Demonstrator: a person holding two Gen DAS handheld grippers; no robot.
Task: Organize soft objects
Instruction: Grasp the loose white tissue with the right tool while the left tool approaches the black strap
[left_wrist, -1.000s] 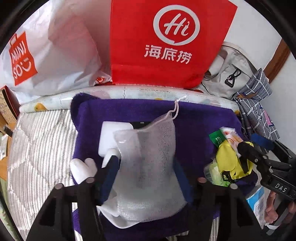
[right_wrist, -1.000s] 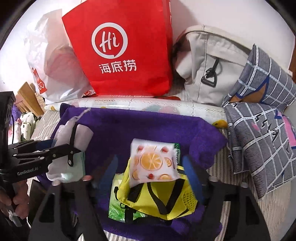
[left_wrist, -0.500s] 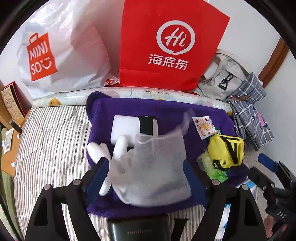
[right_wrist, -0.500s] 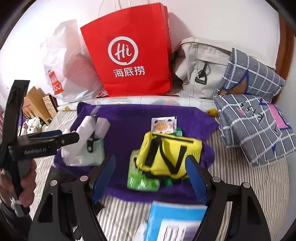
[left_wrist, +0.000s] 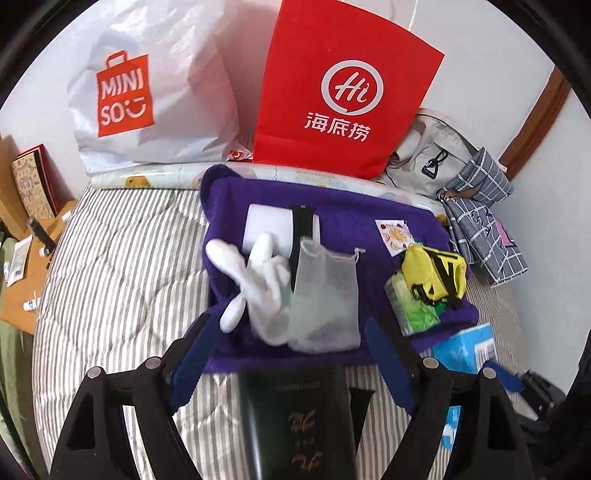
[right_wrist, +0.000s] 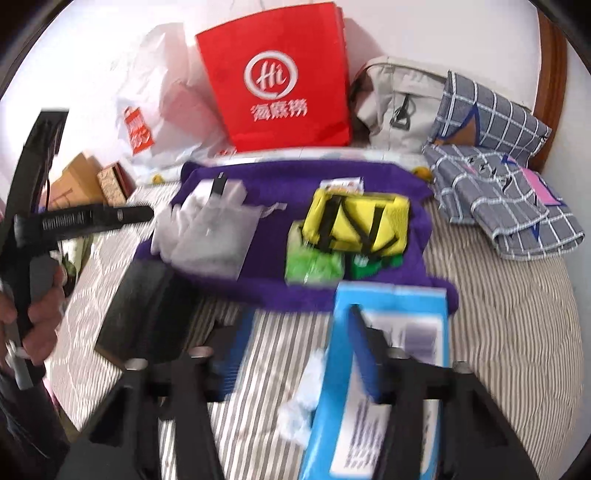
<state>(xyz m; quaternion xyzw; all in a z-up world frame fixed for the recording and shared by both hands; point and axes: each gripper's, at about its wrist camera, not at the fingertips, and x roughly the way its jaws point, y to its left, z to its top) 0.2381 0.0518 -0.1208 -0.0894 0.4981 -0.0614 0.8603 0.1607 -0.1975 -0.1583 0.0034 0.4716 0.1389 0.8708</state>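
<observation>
From the left wrist view, the left gripper (left_wrist: 286, 363) hangs with its jaws spread wide and nothing between them, above the near edge of the purple towel (left_wrist: 343, 216) and a dark flat case (left_wrist: 295, 417) lying on the striped quilt (left_wrist: 122, 258). On the towel lie the soft things: a mesh drawstring pouch (left_wrist: 325, 295) overlapping a white glove (left_wrist: 258, 280), a white box (left_wrist: 267, 229) behind them, and to the right a yellow strapped bag (left_wrist: 434, 273) resting on a green packet (left_wrist: 413, 306). From the right wrist view, which is blurred, the right gripper (right_wrist: 301, 350) is also parted, one finger overlapping a blue tissue box (right_wrist: 391, 332) that stands just off the towel; whether it touches the box I cannot tell. The likely trouble is with that box: a closing finger set against its edge could tip it or shove it sideways. The pouch, loose on the glove, may slide off if nudged.
</observation>
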